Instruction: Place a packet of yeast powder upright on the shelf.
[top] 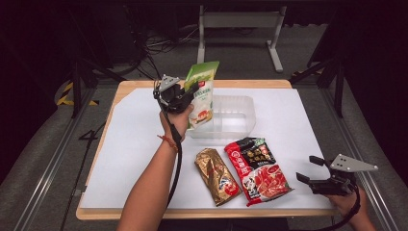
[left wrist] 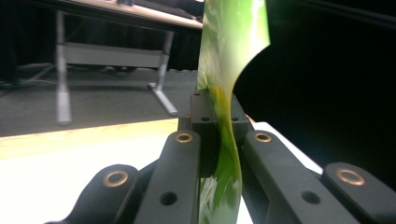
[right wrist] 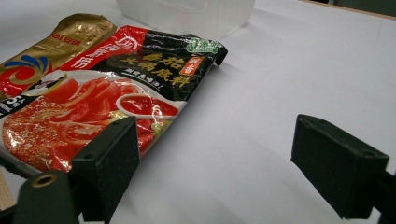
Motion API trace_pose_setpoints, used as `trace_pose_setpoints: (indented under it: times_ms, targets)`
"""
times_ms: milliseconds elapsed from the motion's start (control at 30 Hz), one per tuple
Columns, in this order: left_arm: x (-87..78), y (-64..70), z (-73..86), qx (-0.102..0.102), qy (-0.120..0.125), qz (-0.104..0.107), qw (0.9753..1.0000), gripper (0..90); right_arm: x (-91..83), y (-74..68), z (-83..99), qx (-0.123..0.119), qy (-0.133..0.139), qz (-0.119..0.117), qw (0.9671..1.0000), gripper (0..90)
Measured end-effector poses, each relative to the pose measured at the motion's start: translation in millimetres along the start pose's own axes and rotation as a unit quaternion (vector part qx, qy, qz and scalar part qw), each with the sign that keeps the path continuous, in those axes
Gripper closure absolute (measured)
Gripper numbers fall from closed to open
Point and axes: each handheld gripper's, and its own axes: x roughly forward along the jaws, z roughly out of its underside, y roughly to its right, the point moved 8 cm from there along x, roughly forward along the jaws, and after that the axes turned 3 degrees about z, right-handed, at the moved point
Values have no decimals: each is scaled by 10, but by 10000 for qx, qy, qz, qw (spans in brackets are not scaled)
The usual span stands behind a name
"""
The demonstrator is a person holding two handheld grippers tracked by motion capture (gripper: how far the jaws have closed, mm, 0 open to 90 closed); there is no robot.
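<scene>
The green pouch (top: 202, 91) is clamped by the left gripper (top: 185, 94), seemingly above the clear tub (top: 235, 115); the right gripper (top: 310, 171) is held wide open, empty.

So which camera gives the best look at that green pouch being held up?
The high view: it shows the whole green pouch, upright in the left gripper at the clear tub. The left gripper view shows just its edge pinched between the jaws.
</scene>
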Motion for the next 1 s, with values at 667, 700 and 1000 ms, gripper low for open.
trace_pose_setpoints:
  times_ms: [667,700,1000]
  targets:
    - [413,-58,-5,-162,358,-476,9981,878,28,-66,10,-193,-114,-36,9997,158]
    - [421,-57,-5,-132,359,-493,9981,878,28,-63,12,-193,-118,-31,9997,158]
    - [383,19,142,-111,204,-155,9996,876,16,-59,11,-192,-97,-31,9998,159]
